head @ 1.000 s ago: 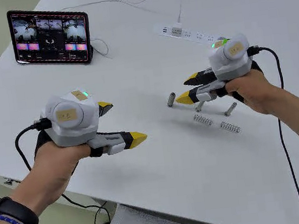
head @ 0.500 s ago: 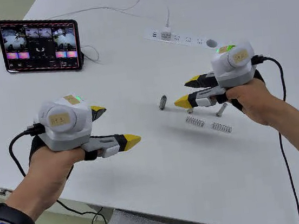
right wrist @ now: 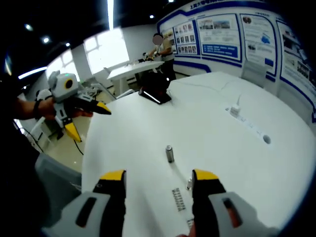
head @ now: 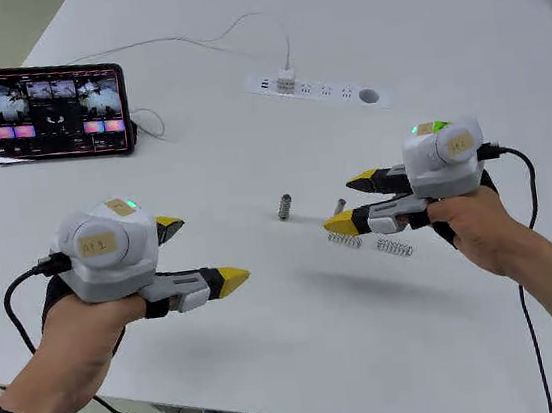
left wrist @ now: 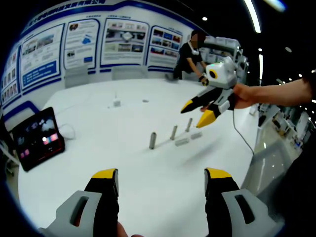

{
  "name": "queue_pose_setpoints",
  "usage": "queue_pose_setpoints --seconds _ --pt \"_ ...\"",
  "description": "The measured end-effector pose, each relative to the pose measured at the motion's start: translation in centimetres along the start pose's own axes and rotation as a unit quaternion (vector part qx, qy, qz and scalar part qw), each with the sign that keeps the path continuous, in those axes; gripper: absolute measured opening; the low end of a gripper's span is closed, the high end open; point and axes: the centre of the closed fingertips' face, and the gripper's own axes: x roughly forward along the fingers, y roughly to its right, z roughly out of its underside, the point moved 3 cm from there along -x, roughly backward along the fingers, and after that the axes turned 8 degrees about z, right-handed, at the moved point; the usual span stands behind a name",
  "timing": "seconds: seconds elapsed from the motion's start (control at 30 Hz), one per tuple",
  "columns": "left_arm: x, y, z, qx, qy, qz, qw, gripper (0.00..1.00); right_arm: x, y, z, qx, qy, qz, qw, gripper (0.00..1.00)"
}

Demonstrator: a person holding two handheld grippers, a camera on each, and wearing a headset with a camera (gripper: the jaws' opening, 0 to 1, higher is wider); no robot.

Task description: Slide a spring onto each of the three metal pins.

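Note:
A short metal pin with a spring on it stands upright mid-table. A bare pin stands to its right, and another pin stands beyond that. Two loose springs lie flat beside the pins. My right gripper hovers open just right of the pins, holding nothing. My left gripper is open and empty, well left of them.
A tablet stands at the far left of the white table. A white power strip with a cable lies at the back, next to a round hole. A person stands far behind the table.
The head camera has shifted. My right gripper has drawn back a little from the pins, uncovering the bare pin. Both grippers stay open.

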Motion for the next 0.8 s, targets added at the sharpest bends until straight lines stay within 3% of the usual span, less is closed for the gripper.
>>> queue_pose_setpoints --seconds 0.33,0.8 --pt "0.6 0.0 -0.4 0.006 -0.002 0.006 1.0 0.73 -2.0 0.3 1.9 0.024 0.008 0.021 0.9995 0.6" --pt "1.5 0.5 -0.9 0.013 -0.003 0.015 0.9998 0.74 -3.9 -0.4 3.9 0.05 0.015 0.045 0.9976 0.66"
